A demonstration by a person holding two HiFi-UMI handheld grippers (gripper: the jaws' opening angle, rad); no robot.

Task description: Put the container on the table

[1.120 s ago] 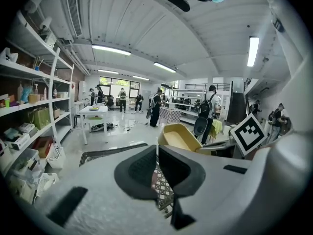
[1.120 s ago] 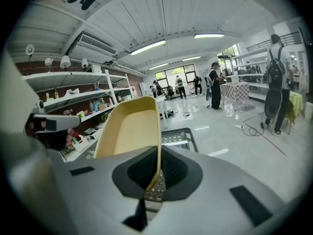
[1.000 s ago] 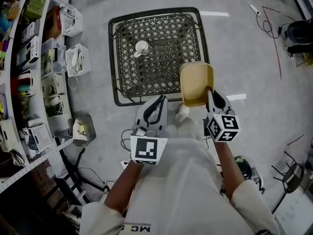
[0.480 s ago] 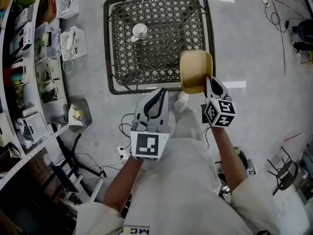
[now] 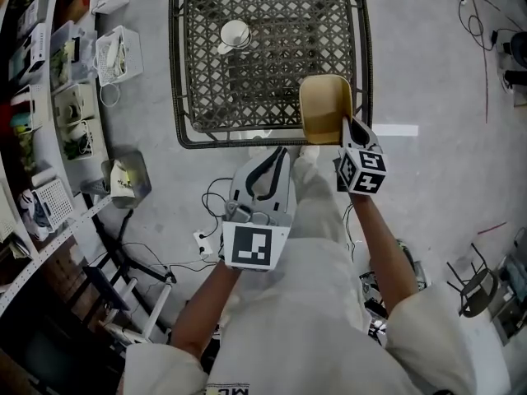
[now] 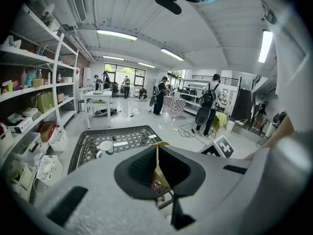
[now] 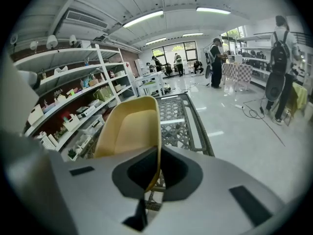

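Right gripper [image 5: 349, 130]: jaws clamped on the near wall of the yellow container [image 5: 325, 105].
Container: held up, tilted, over the table [image 5: 175, 72] at its near right corner.
Left gripper [image 5: 274, 159]: jaws seem closed with nothing between them, just short of the table's near edge.
Cup [image 5: 235, 33]: on the table, far left part.

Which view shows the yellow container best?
Head view: the nearly whole yellow container shows over the table's near edge, in the right gripper. The right gripper view shows it close, partly hidden; the left gripper view, at most a sliver.
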